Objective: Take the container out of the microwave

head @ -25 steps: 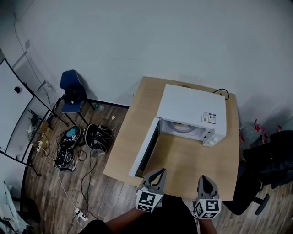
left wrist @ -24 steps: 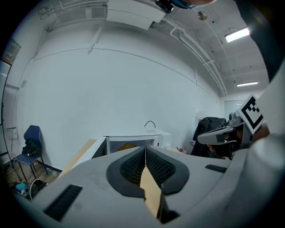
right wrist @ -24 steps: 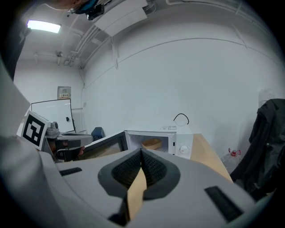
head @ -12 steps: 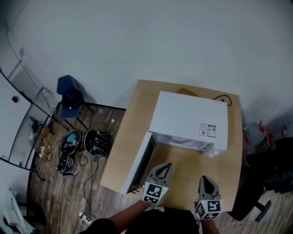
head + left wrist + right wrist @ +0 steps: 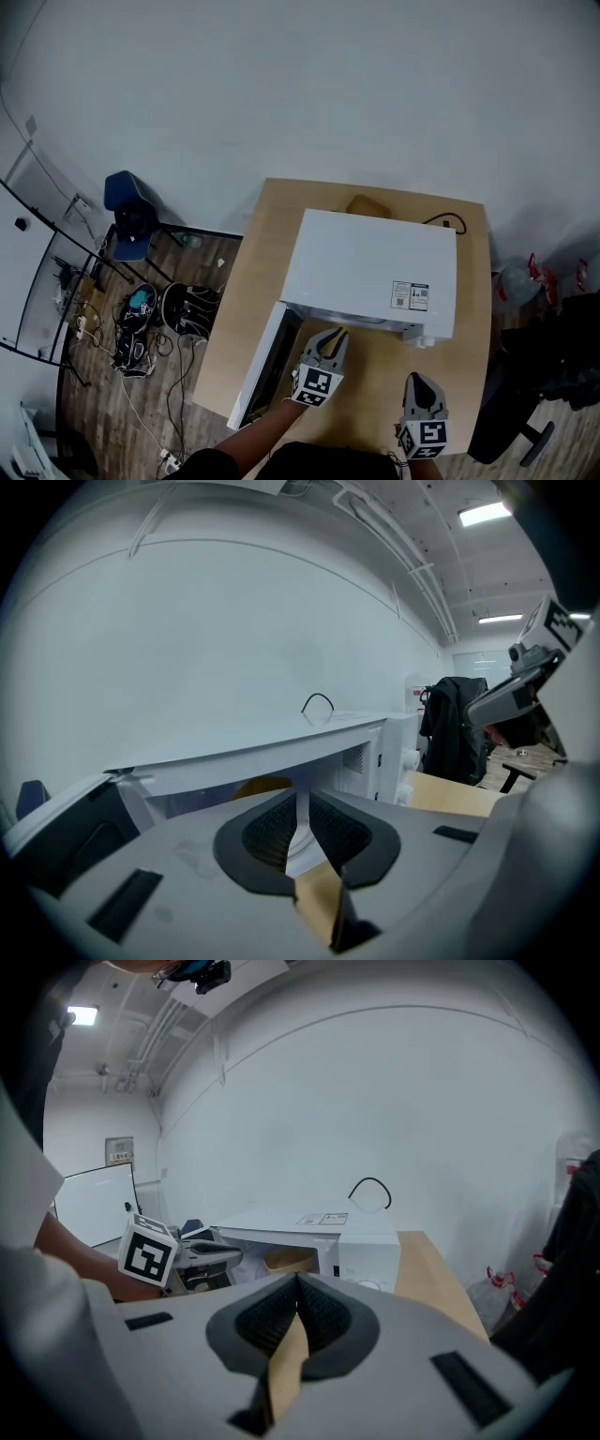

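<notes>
The white microwave (image 5: pixel 375 272) stands on the wooden table (image 5: pixel 267 244) with its door (image 5: pixel 265 364) swung open to the left. A tan container (image 5: pixel 289 1261) sits inside the cavity; it also shows as a yellowish shape (image 5: pixel 262 786) in the left gripper view, and the oven's top hides it from the head view. My left gripper (image 5: pixel 330 345) is shut and empty, its tips right at the mouth of the cavity. My right gripper (image 5: pixel 423 392) is shut on nothing, further back over the table's front right. The right gripper view shows the left gripper (image 5: pixel 211 1255) beside the opening.
A black cable (image 5: pixel 441 221) and a brown object (image 5: pixel 368 204) lie behind the microwave. On the floor to the left are a blue chair (image 5: pixel 127 211) and bags with cords (image 5: pixel 187 305). A dark chair with clothing (image 5: pixel 548 366) stands at the right.
Both grippers have moved forward to the microwave, the left further, up to the cavity mouth. The head view has shifted so the oven's top now hides the inside.
</notes>
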Motion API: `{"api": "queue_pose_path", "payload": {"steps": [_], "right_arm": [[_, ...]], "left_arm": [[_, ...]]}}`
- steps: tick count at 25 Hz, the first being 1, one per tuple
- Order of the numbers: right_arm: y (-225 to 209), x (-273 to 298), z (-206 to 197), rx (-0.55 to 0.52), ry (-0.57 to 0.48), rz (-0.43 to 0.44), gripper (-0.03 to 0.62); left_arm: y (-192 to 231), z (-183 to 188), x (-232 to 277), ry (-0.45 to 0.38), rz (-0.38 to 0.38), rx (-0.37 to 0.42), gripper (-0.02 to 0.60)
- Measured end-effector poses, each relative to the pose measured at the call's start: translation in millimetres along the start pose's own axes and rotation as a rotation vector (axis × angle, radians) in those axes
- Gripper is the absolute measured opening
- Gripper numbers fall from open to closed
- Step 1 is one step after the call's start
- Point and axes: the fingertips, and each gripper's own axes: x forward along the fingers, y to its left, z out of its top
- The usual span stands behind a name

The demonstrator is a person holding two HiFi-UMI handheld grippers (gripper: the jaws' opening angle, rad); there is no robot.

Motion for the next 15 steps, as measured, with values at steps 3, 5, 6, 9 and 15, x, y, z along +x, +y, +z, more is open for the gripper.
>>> {"api": "queue_pose_path", "payload": {"steps": [3, 5, 6, 9, 15], "right_arm": [[-9, 6, 2, 0.013, 0.000, -0.012, 0.057], [-14, 6, 1, 0.024, -0.001, -0.026, 0.057], [-15, 7, 0, 0.028, 0.004, -0.029, 0.057], [-22, 11, -4, 0.038, 0.009, -0.046, 0.057], [-35, 8, -18, 0.066, 0.029, -0.070, 0.057]], "left_arm": [[7, -12, 27, 0.030, 0.002, 0.033, 0.084], [9, -23, 41, 0.051, -0.006, 0.058, 0.099], [11, -27, 47, 0.058, -0.008, 0.069, 0.103], [19, -33, 68, 0.073, -0.008, 0.104, 0.116], [24, -38, 101, 0.100, 0.001, 0.132, 0.145]]}}
